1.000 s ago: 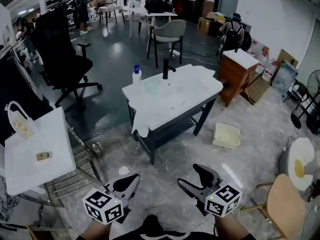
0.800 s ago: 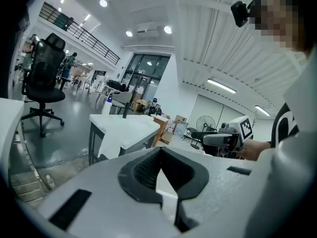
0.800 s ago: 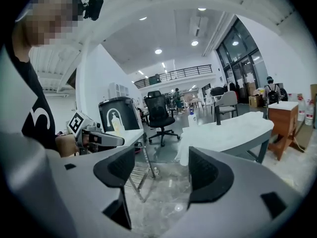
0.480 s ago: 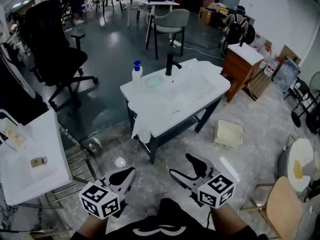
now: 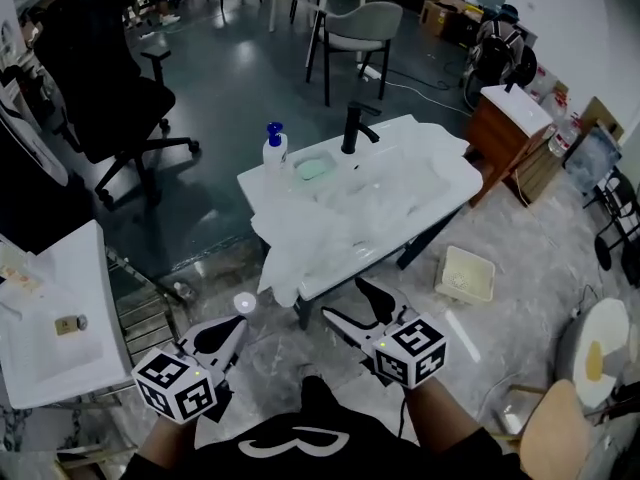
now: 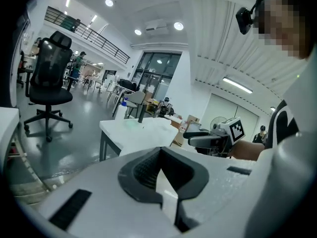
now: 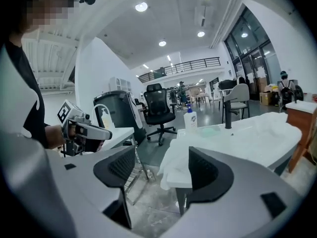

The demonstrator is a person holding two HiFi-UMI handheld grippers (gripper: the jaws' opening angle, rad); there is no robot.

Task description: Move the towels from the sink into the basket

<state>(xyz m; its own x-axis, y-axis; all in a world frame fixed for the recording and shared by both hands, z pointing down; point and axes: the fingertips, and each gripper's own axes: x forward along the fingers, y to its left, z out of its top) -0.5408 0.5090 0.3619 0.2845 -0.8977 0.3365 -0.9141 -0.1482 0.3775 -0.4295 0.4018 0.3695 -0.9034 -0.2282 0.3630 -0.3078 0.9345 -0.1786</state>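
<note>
Grey right gripper wide apart, empty

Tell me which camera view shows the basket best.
The head view. It looks down on the whole basket, which stands on the floor to the right of the sink, with its rim and inside both visible. The left gripper view and the right gripper view show the sink top but no basket.

Towels lie in the sink, the basket on the floor to its right.
</note>
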